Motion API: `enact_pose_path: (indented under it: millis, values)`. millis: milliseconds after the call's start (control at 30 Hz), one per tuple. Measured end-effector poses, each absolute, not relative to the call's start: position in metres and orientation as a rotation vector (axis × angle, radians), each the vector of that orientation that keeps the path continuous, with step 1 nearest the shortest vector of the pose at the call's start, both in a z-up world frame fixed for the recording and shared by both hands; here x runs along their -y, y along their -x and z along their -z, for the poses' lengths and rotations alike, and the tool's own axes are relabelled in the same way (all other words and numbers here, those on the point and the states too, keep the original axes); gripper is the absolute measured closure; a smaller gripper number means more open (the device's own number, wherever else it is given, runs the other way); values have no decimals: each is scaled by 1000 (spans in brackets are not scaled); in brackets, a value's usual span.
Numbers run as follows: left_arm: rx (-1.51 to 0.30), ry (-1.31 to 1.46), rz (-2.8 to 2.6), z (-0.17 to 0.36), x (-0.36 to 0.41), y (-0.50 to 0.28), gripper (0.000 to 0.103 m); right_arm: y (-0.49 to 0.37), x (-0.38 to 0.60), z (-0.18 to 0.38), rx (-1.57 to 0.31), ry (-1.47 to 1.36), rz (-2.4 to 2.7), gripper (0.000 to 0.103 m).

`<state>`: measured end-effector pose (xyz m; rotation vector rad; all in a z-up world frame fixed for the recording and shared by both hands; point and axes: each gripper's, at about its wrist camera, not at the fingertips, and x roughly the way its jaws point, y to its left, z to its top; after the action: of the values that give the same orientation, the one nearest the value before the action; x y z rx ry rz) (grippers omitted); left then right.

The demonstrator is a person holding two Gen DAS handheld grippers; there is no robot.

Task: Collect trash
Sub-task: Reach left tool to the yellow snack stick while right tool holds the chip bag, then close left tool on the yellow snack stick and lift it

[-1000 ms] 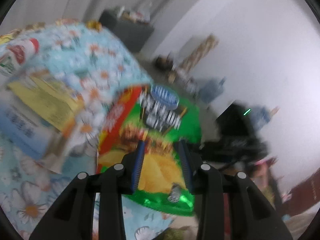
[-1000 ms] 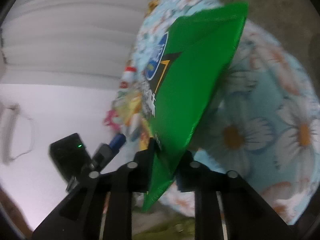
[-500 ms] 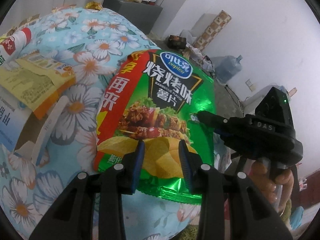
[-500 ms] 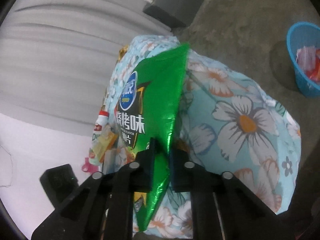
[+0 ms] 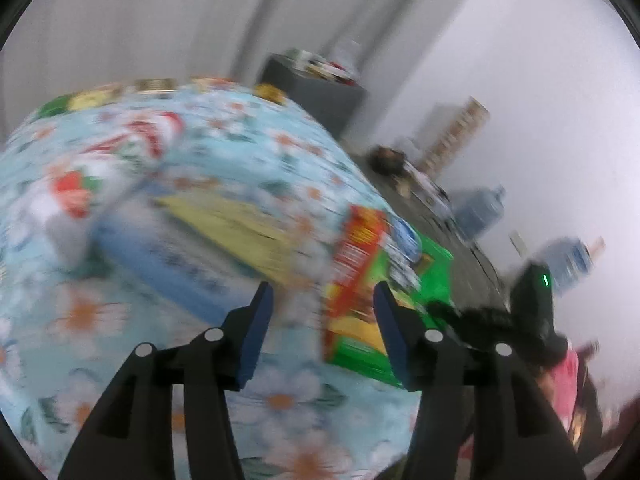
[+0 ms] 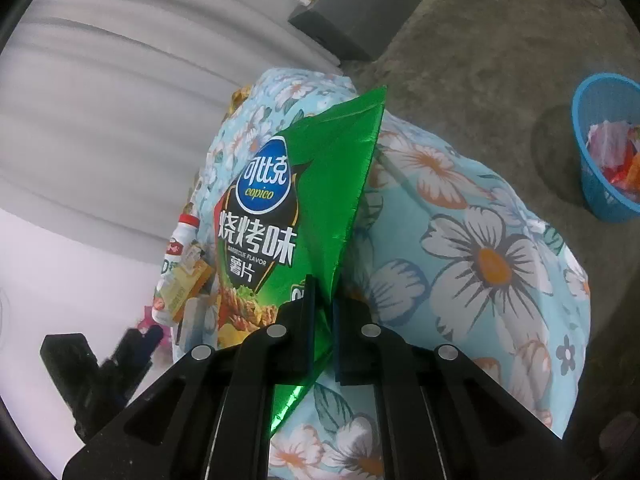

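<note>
My right gripper (image 6: 322,302) is shut on the edge of a green barbecue chip bag (image 6: 296,208) and holds it upright above the floral table cloth (image 6: 472,264). The same bag (image 5: 380,292) shows blurred at the right in the left wrist view. My left gripper (image 5: 322,300) is open and empty above the cloth (image 5: 100,320), left of the bag. A blue and yellow carton (image 5: 192,256) and a white bottle with red label (image 5: 84,184) lie beyond it. The right gripper (image 5: 532,304) shows at the right.
A blue trash basket (image 6: 608,148) with wrappers inside stands on the concrete floor at the right. A dark cabinet (image 6: 356,12) stands by the grey curtain. A white bottle (image 6: 180,244) and a yellow carton (image 6: 188,284) lie on the table's far side.
My left gripper has opened wider and swung left off the chip bag, with much blur. My right gripper keeps hold of the bag, which now stands more upright.
</note>
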<state>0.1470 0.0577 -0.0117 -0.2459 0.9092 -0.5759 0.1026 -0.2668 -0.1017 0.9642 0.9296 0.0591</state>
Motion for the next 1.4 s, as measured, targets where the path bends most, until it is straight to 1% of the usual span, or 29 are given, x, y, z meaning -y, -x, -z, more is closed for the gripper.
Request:
enact_pose_path:
  millis: [200,367,533,767,900,967,1033,1067,1133,1267,1300,1333,1400]
  values:
    - [-951,365,451,19,-97,-172,51,-100,269,102,-933,-977,-65,98]
    - [-1014,477,461,33,-101,-198,51,-100,270,102,-936,-984,-62,98]
    - [-1023,591,488,35,-101,-212,51,-100,270,101,-937,-985,-61,98]
    - [-982,585,553,24,-82,-216,52,-100,270,101,-937,-991,-61,98]
    - [-971,522,549,23,-65,-218,53,-99,270,101,-937,-992,-61,98]
    - [-967,464,538,23,-56,-219,57,-99,270,101,-937,-994,-60,98]
    - [-960,394,515,24,-48,-220,65,-99,269,101,-937,-995,-60,98]
    - [-962,364,503,25,-44,-220,67,-99,270,101,-937,-996,-60,98]
    - [-970,339,488,29,-40,-223,74,-98,270,101,-936,-998,-61,98]
    - [-963,318,485,30,-38,-224,82,-97,270,102,-930,-1019,-66,97]
    - [-961,310,485,30,-37,-224,86,-97,271,102,-926,-1026,-69,97]
    - [-959,303,486,29,-37,-224,92,-97,271,103,-923,-1031,-72,97]
    - [-957,302,497,28,-36,-224,98,-96,271,102,-916,-1041,-79,97]
